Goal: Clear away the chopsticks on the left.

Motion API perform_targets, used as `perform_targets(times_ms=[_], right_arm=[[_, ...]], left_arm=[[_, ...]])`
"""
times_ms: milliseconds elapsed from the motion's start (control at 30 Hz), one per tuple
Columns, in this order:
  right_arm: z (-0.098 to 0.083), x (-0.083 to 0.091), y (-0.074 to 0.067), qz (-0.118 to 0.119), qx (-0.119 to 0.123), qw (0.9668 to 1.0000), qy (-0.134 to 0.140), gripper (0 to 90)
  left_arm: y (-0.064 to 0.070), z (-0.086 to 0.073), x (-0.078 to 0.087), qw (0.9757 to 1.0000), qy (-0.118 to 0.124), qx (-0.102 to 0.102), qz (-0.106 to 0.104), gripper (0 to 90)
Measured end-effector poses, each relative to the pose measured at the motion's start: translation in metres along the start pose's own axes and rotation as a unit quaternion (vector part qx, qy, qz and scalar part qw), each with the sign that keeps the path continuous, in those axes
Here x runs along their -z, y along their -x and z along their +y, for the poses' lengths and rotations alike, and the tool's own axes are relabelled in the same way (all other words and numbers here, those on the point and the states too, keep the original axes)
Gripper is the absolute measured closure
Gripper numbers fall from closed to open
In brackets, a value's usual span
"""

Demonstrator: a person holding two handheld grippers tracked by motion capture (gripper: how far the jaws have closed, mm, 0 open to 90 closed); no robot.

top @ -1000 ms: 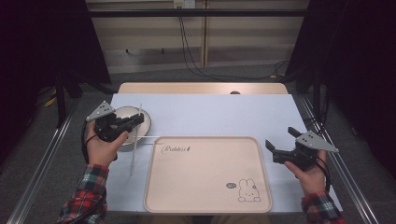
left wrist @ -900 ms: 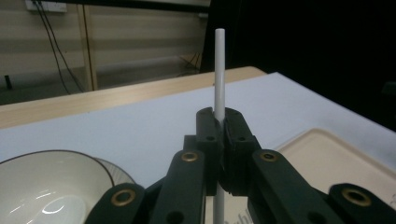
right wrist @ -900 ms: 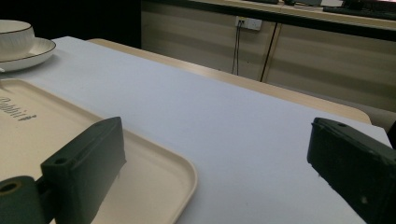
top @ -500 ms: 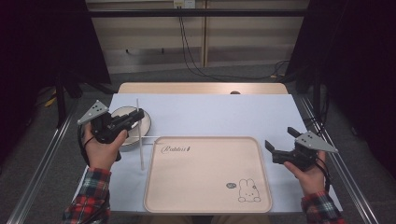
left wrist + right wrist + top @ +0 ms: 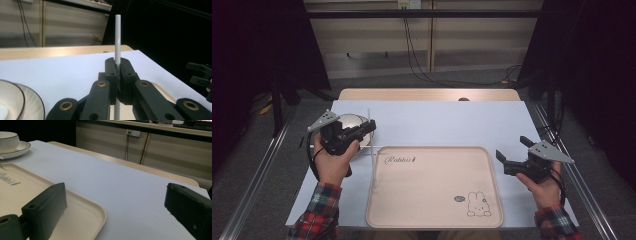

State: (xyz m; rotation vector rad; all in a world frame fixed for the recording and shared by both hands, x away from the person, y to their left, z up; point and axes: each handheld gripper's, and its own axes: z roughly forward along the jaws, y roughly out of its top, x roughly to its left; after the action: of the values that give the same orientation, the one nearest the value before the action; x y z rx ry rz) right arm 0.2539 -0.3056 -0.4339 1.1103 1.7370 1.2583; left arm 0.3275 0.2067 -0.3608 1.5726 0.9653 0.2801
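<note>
One thin, stiff white plastic stick, light and slippery, stands upright above the desk beside the cream tray, pinched at mid-length by the left gripper jaws; the right gripper jaws gape empty.

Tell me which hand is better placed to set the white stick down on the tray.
Left, probably. The left gripper is already shut on the white stick, right beside the tray's left edge. The right gripper hangs open off the tray's right edge, holding nothing.
</note>
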Motion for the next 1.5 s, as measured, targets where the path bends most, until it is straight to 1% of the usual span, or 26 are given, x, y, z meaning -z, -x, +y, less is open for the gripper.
perform_targets(times_ms=[33,100,133,167,233,267,300,333,400,433,500,533,567,600,733,833,867,900,967,1067,1233,1267,1367,1433,1467,1500], right_arm=[[0.000,0.000,0.000,0.003,-0.001,1.0000,0.000,3.6],[0.000,0.000,0.000,0.004,-0.001,1.0000,0.001,3.6],[0.000,0.000,0.000,0.003,0.000,1.0000,0.002,3.6],[0.000,0.000,0.000,0.004,-0.001,1.0000,0.001,3.6],[0.000,0.000,0.001,0.004,0.000,1.0000,0.003,3.6],[0.000,0.000,0.001,0.003,0.000,1.0000,0.003,3.6],[0.000,0.000,0.001,0.003,-0.001,1.0000,0.002,3.6],[0.000,0.000,0.001,0.004,-0.001,1.0000,0.000,3.6],[0.000,0.000,0.001,0.001,-0.003,1.0000,0.001,3.6],[0.000,0.000,0.002,0.002,-0.003,1.0000,0.001,3.6],[0.000,0.000,0.002,0.001,-0.001,1.0000,0.001,3.6],[0.000,0.000,0.002,0.001,-0.002,1.0000,0.000,3.6],[0.000,0.000,0.002,0.001,-0.002,1.0000,0.000,3.6],[0.000,0.000,0.002,0.001,-0.002,1.0000,0.001,3.6],[0.000,0.000,0.002,0.003,-0.003,1.0000,-0.002,3.6],[0.000,0.000,0.002,0.003,-0.005,1.0000,-0.002,3.5],[0.000,0.000,0.002,0.004,-0.004,1.0000,-0.002,3.5],[0.000,0.000,0.002,0.003,-0.003,1.0000,-0.002,3.6],[0.000,0.000,0.002,0.003,-0.004,1.0000,-0.002,3.6],[0.000,0.000,0.001,0.003,-0.002,1.0000,-0.002,3.6],[0.000,0.000,0.002,0.004,-0.002,1.0000,-0.003,3.5],[0.000,0.000,0.002,0.005,-0.001,1.0000,-0.003,3.6],[0.000,0.000,0.002,0.004,-0.001,1.0000,-0.003,3.5],[0.000,-0.001,0.002,0.004,-0.001,1.0000,-0.003,3.5],[0.000,0.000,0.002,0.003,-0.002,1.0000,-0.003,3.5],[0.000,-0.001,0.001,0.002,-0.002,1.0000,-0.003,3.5]], left_arm=[[0.001,-0.001,-0.001,1.0000,-0.003,0.006,0.001,86.8],[0.001,-0.004,-0.004,0.9999,-0.011,0.009,0.005,86.8],[0.001,-0.006,-0.006,0.9998,-0.013,0.014,0.002,86.8],[0.001,-0.008,-0.007,0.9997,-0.019,0.017,0.005,86.8],[0.001,-0.012,-0.009,0.9995,-0.019,0.027,0.005,86.8],[0.000,-0.013,-0.009,0.9993,-0.030,0.018,0.008,86.8],[0.000,-0.015,-0.010,0.9992,-0.030,0.025,0.003,86.8],[0.000,-0.016,-0.010,0.9991,-0.031,0.027,0.006,86.8],[0.000,-0.019,-0.011,0.9989,-0.033,0.033,0.001,86.7],[0.000,-0.020,-0.012,0.9988,-0.035,0.033,0.007,86.7],[0.000,-0.024,-0.014,0.9985,-0.039,0.038,0.006,86.6],[0.000,-0.025,-0.015,0.9983,-0.038,0.042,0.012,86.6],[0.000,-0.027,-0.015,0.9981,-0.044,0.041,0.013,86.6],[0.001,-0.029,-0.016,0.9976,-0.040,0.053,0.016,86.5],[0.001,-0.035,-0.017,0.9970,-0.051,0.047,0.033,86.4],[0.002,-0.038,-0.018,0.9963,-0.055,0.049,0.045,86.4],[0.001,-0.039,-0.018,0.9962,-0.059,0.047,0.044,86.4],[0.001,-0.041,-0.019,0.9958,-0.062,0.047,0.048,86.3],[0.001,-0.044,-0.020,0.9955,-0.061,0.052,0.049,86.1],[0.000,-0.048,-0.020,0.9948,-0.071,0.046,0.056,85.7],[0.000,-0.055,-0.023,0.9935,-0.078,0.049,0.067,85.1],[-0.001,-0.056,-0.022,0.9934,-0.082,0.041,0.068,85.0],[-0.001,-0.060,-0.024,0.9924,-0.088,0.047,0.072,84.6],[-0.002,-0.062,-0.025,0.9917,-0.094,0.042,0.077,84.3],[-0.002,-0.064,-0.025,0.9915,-0.094,0.047,0.077,84.2],[-0.003,-0.064,-0.025,0.9914,-0.096,0.046,0.077,84.1]])
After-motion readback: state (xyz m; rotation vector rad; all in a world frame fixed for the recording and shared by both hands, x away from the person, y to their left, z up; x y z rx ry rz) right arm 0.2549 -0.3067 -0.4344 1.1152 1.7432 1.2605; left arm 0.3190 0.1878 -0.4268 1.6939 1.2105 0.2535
